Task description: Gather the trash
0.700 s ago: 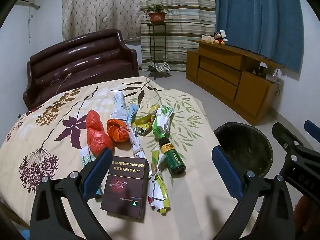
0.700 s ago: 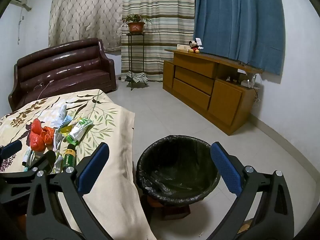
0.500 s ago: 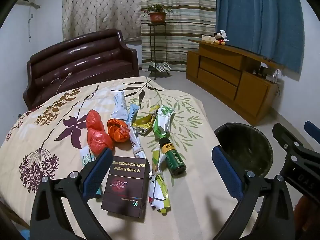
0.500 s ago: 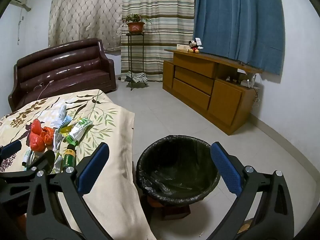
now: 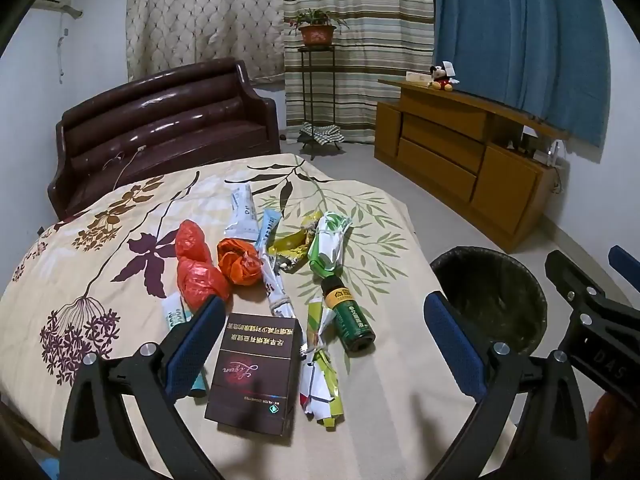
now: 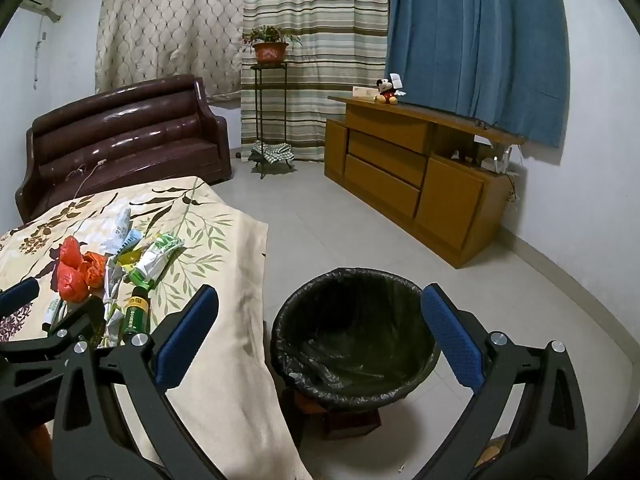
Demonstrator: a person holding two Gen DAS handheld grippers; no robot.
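Judging from how things lie, the collecting has not started yet. All the trash is on the table (image 5: pixel 120 240), which has a flowered cloth: a dark box (image 5: pixel 256 372) nearest, a green bottle (image 5: pixel 348 312) lying on its side, two red bags (image 5: pixel 196 268), an orange bag (image 5: pixel 240 260), and several wrappers (image 5: pixel 320 368) between and behind them. The bin (image 6: pixel 356 336), lined with a black bag, stands on the floor just beside the table edge, and I see no trash inside it, though part of its bottom is hidden. So every piece is left to do.

The left gripper (image 5: pixel 320 340) hangs above the near trash with its jaws spread wide and nothing between the pads. The right gripper (image 6: pixel 316 336) is released too, wide and empty, and it looks toward the bin.

The left view shows the whole pile from above, including the box and the long wrapper beside it; in the right view these near pieces are hidden behind the left gripper's frame, and only the farther bags, wrappers and the bottle show. The right view shows the inside of the bin and the small stand under it, while the left view gives only part of the bin, behind its own finger.
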